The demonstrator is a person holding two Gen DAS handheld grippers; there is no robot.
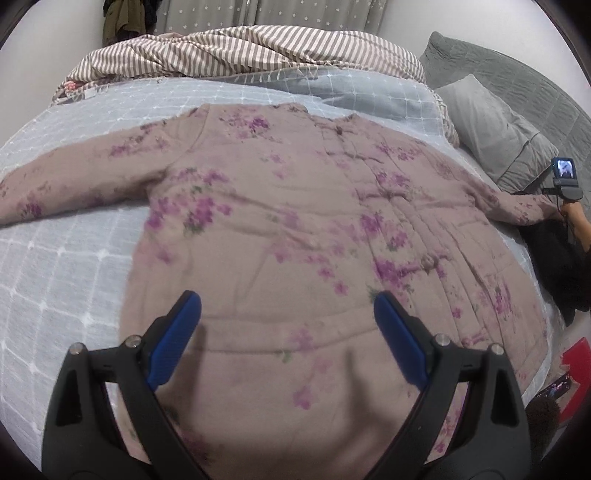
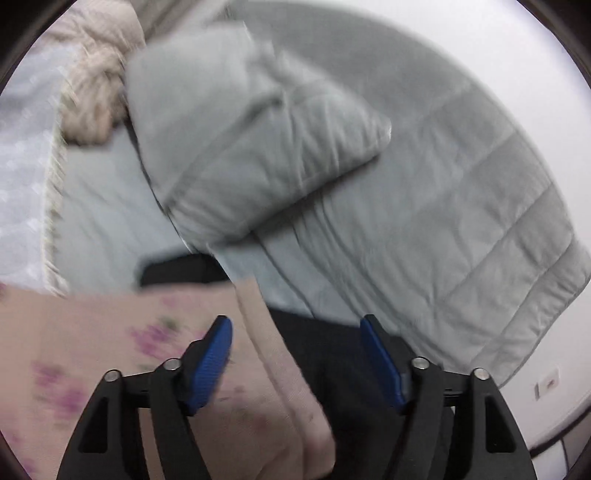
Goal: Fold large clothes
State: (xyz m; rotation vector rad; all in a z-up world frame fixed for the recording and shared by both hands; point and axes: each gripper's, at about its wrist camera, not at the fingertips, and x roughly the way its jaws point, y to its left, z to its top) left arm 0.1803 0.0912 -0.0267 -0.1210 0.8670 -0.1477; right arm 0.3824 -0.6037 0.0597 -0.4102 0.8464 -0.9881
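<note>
Bedding fills both views: a pale blue checked bedspread (image 1: 66,229) covers the bed, with a striped duvet (image 1: 236,51) heaped along its far side and a grey pillow (image 1: 495,129) against a quilted grey headboard (image 2: 480,192) off to the right of the spread. A star-print curtain (image 1: 295,11) hangs beyond the duvet. The floral padded coat (image 1: 280,221) lies flat on the bedspread, front up, both sleeves stretched outward; its right sleeve cuff (image 2: 258,332) ends near the pillow, partly over a dark cloth (image 2: 332,369).

The left gripper (image 1: 287,310) tilts down over the coat's lower body, its blue pads spread apart and gripping nothing. The right gripper (image 2: 295,328) points towards the pillow above the cuff, jaws released, the cuff's edge lying beneath its left pad (image 2: 210,365).
</note>
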